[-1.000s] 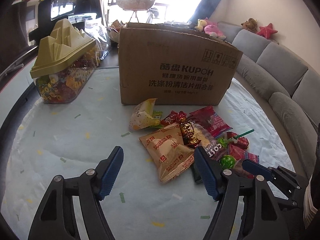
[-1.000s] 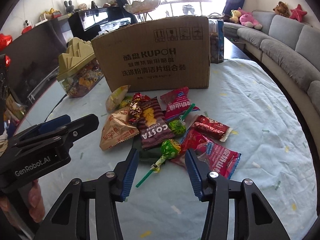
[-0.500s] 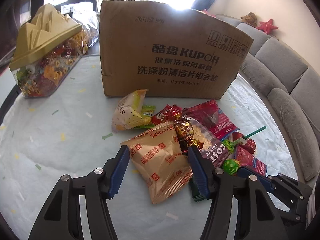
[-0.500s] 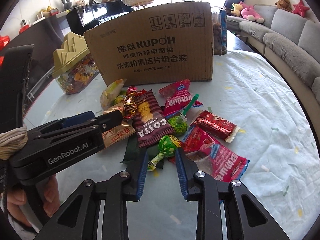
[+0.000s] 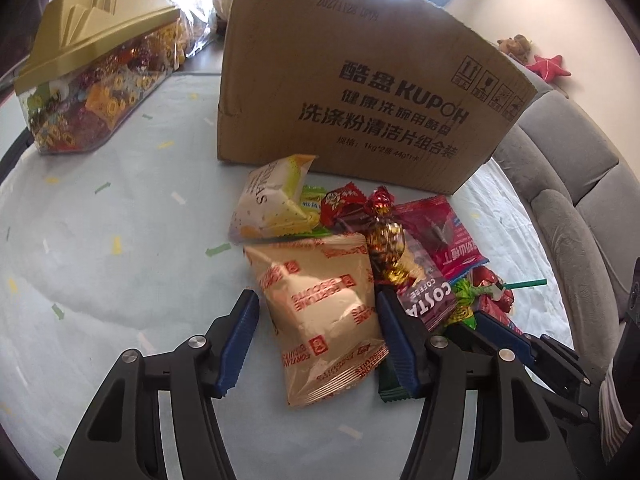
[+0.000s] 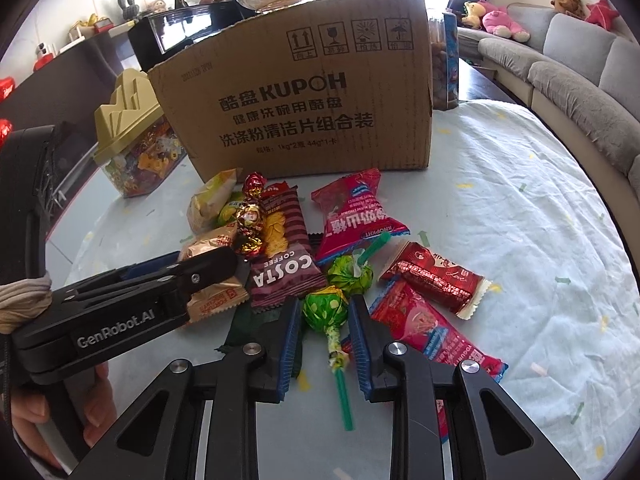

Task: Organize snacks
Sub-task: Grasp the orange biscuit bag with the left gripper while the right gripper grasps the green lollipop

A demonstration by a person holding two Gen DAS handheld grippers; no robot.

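Left gripper (image 5: 316,328) straddles the tan biscuit pack (image 5: 320,312); jaws half apart, one blue pad on each side of the pack. Right pad looks against the pack's edge, left pad shows a gap, so no clamp seen. These jaws closed in within the last second and then settled.

Right gripper (image 6: 325,332) has jaws nearly together around the green lollipop (image 6: 325,307). Pads sit just beside the wrapped head on both sides; actual pressing contact cannot be told. Stick runs down toward 6 o'clock between the fingers.

Snack pile lies on the pale tablecloth (image 6: 520,208), in front of the cardboard box (image 6: 304,100). From the lollipop: Costa coffee pack (image 6: 286,268) at 11 o'clock, second green lollipop (image 6: 352,276) at 1, red bar (image 6: 436,280) at 2, red yogurt pack (image 6: 424,328) at 3.

Candy jar with gold lid (image 5: 92,76) at 10 o'clock in the left wrist view, well apart from the pile. Grey sofa (image 6: 560,76) along the right.
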